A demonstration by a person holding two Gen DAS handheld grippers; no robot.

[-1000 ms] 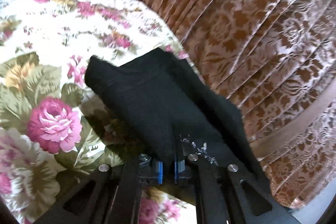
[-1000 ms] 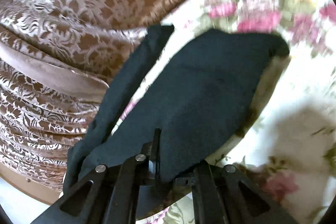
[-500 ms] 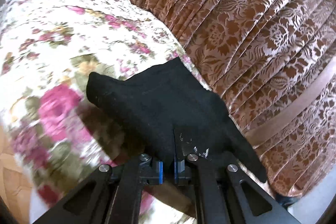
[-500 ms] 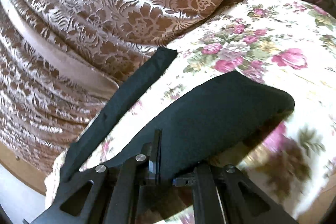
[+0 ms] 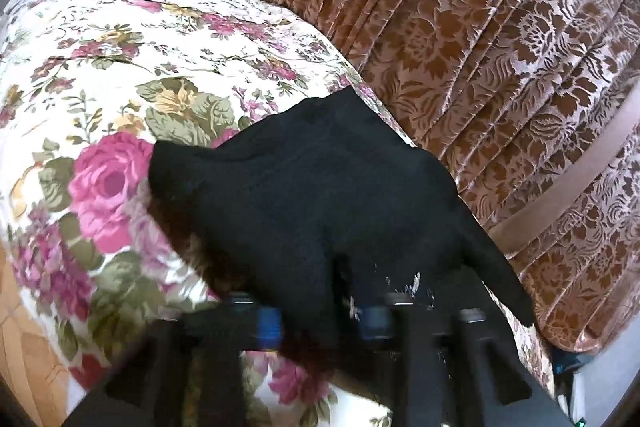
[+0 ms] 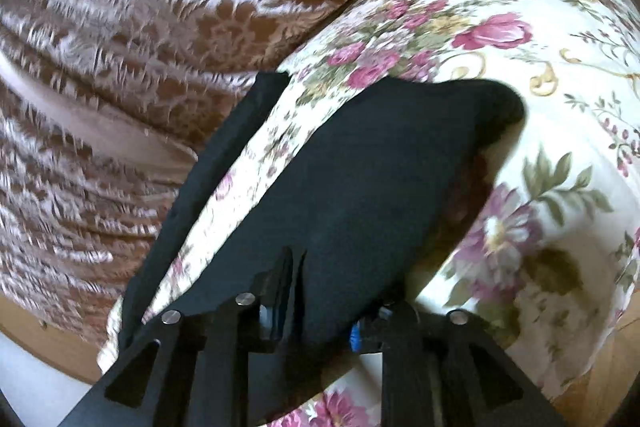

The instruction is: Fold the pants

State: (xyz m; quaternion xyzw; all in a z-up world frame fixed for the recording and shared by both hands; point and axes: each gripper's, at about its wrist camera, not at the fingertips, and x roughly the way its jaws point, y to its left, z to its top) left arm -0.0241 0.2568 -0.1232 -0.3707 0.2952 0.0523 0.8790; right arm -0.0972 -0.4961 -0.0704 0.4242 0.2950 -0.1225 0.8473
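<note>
No readable text, labels or numbers.

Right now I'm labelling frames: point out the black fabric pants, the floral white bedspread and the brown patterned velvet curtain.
black fabric pants [image 5: 320,195], left wrist view, middle of the lifted cloth.
floral white bedspread [image 5: 112,39], left wrist view, bare printed surface.
brown patterned velvet curtain [image 5: 500,39], left wrist view, pleated folds.

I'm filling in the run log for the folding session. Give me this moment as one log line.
task: fold pants | left gripper: shut on black pants | right gripper: shut on black pants | pants: lifted over floral bedspread
</note>
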